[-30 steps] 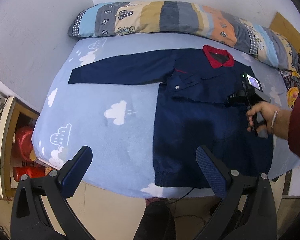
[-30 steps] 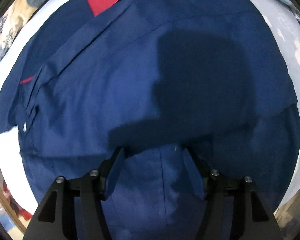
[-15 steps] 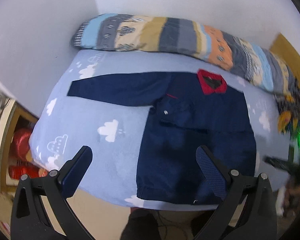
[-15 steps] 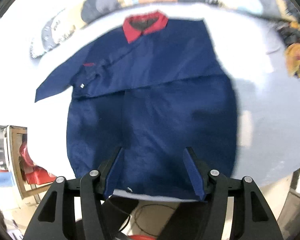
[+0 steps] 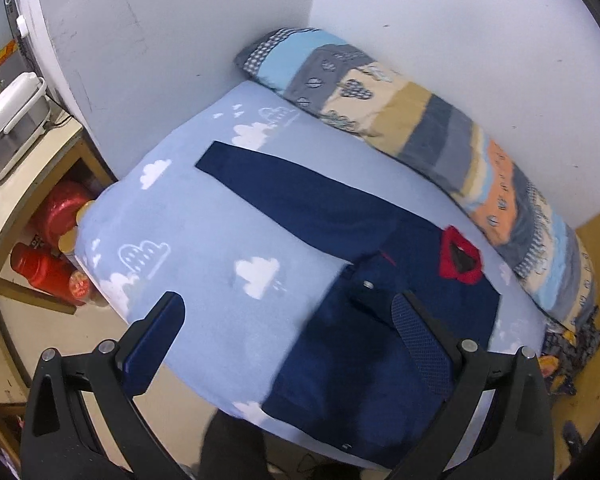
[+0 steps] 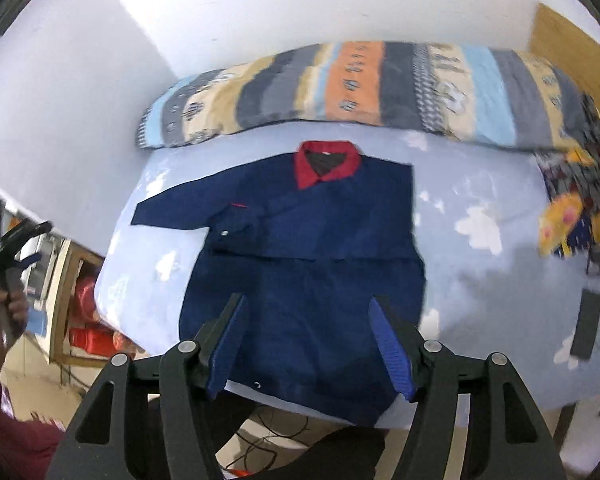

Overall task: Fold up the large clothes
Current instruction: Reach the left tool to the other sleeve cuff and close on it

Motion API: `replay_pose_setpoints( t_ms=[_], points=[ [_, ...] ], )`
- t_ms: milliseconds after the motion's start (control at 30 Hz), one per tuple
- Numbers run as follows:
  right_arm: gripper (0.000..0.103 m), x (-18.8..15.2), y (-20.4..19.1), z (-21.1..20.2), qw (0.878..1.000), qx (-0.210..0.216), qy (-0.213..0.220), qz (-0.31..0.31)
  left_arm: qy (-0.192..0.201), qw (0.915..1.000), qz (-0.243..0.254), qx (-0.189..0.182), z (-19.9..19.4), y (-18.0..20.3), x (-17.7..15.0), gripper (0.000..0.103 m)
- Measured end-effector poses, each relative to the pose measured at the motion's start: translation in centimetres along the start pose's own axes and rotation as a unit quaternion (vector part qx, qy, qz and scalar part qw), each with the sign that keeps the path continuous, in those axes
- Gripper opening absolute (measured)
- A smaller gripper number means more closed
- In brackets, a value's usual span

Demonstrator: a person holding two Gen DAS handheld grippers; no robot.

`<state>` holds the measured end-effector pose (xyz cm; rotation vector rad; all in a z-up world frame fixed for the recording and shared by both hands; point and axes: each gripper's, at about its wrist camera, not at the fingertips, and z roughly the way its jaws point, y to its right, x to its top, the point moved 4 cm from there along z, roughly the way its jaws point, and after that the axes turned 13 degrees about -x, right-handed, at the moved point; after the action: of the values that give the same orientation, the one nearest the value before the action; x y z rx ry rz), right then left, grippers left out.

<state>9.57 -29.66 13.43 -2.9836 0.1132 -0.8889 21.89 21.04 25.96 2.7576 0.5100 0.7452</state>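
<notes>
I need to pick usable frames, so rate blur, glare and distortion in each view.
Left wrist view: strong fisheye bending of the walls, slight motion smear on the navy jacket, even light, no glare. Right wrist view: heavier blur at the right edge, smearing the patterned quilt; the wall at the top is washed out; the red collar is fairly sharp.

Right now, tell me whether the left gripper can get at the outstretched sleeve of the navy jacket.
Probably yes. The left gripper is open and hangs clear above the cloud-print blue blanket; the outstretched navy sleeve lies flat with nothing on it or between them.
</notes>
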Motion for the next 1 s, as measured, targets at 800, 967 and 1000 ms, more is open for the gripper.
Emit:
replay_pose_setpoints(
  t_ms=[800,967,1000],
  points=[
    [0.065,-0.9,-16.5,7.0,0.996,0.012,-0.053,-0.075,-0.046,0.9744,-0.219,-0.018,24.1,-17.9,9.2,0.095],
    [0.065,-1.9,-16.6,9.1,0.995,0.006,-0.075,-0.062,-0.014,0.9631,-0.266,-0.038,27.4,-21.1,11.1,0.093],
    [0.065,-1.9,-16.7,9.3,0.995,0.004,-0.076,-0.064,-0.01,0.9584,-0.281,-0.047,28.0,-21.8,11.3,0.093]
  ],
)
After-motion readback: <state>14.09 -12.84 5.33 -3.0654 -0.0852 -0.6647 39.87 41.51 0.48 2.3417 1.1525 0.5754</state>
